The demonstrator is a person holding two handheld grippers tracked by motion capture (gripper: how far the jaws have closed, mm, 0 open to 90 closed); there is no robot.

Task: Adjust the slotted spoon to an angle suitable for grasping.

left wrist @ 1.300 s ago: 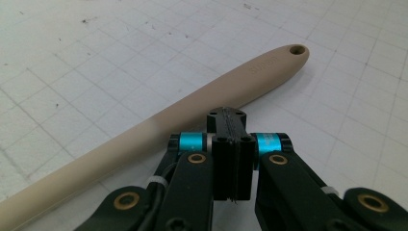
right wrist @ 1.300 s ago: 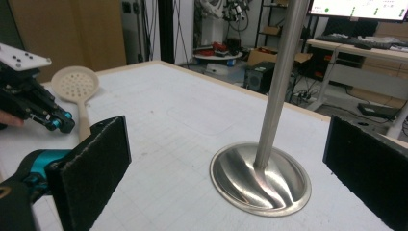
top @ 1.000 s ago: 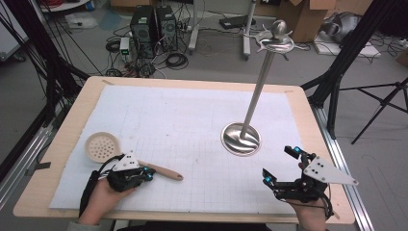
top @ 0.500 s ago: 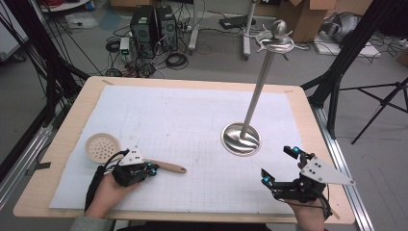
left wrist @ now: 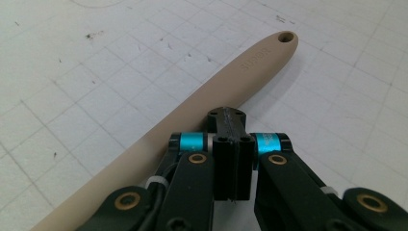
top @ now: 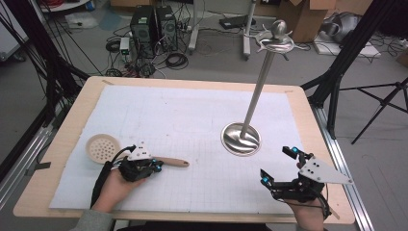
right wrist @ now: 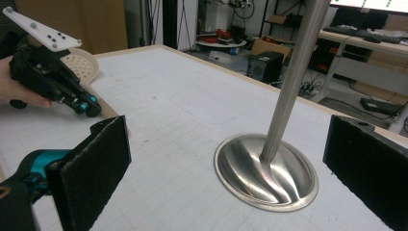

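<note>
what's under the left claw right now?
The beige skimmer's handle runs under the left claw, lying on the gridded mat. The jaws are together above it. The claw covers the middle of the handle, so contact can't be judged.

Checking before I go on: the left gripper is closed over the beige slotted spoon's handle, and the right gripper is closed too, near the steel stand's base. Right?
Not quite. The right gripper is open: the right gripper view shows its black padded jaws spread wide on either side of the round steel stand base. The left gripper is closed over the beige slotted spoon's handle, as you said.
</note>
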